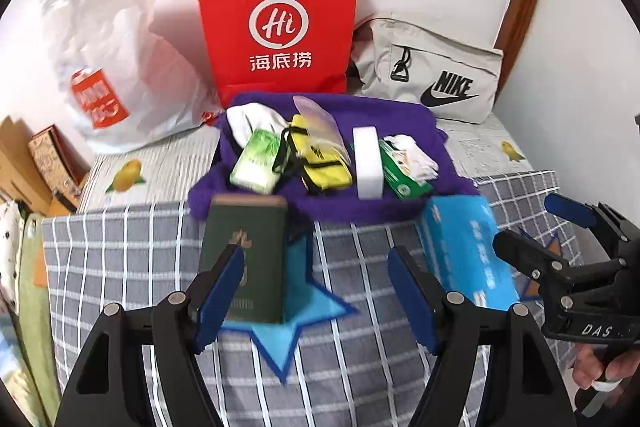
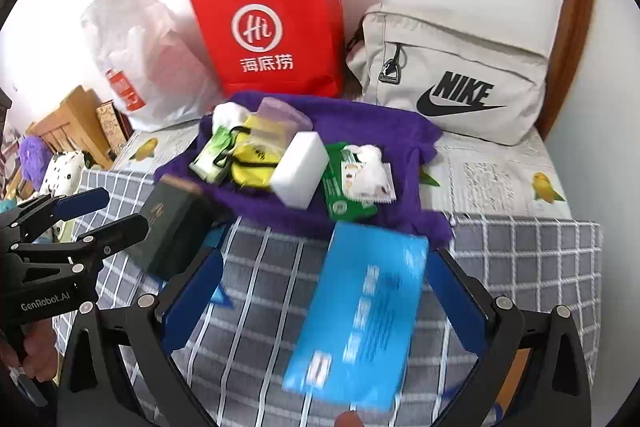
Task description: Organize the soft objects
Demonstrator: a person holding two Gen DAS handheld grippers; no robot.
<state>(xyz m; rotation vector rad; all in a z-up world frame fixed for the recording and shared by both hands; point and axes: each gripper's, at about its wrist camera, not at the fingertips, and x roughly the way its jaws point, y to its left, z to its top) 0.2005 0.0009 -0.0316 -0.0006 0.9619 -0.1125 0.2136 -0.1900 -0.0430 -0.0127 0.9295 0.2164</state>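
Observation:
My left gripper (image 1: 316, 255) stands open over the grey checked blanket (image 1: 120, 267). A dark green box (image 1: 244, 255) lies behind its left finger, not clamped. My right gripper (image 2: 326, 259) is open wide, with a blue tissue pack (image 2: 360, 315) lying flat between its fingers, pads clear of it. On a purple towel (image 1: 400, 119) behind sit a green tissue pack (image 1: 256, 163), a yellow pouch (image 1: 320, 159), a white sponge block (image 1: 368, 163), a green wipes pack (image 1: 400, 175) and a white cloth (image 1: 252, 119). Each wrist view shows the other gripper: right gripper (image 1: 528, 223), left gripper (image 2: 126, 207).
Against the wall stand a red paper bag (image 1: 280, 27), a white plastic bag (image 1: 108, 67) and a beige Nike bag (image 1: 432, 75). A blue star patch (image 1: 296, 311) marks the blanket. Cardboard boxes (image 1: 24, 171) sit beyond the bed's left edge. A hand (image 1: 600, 371) holds the right gripper.

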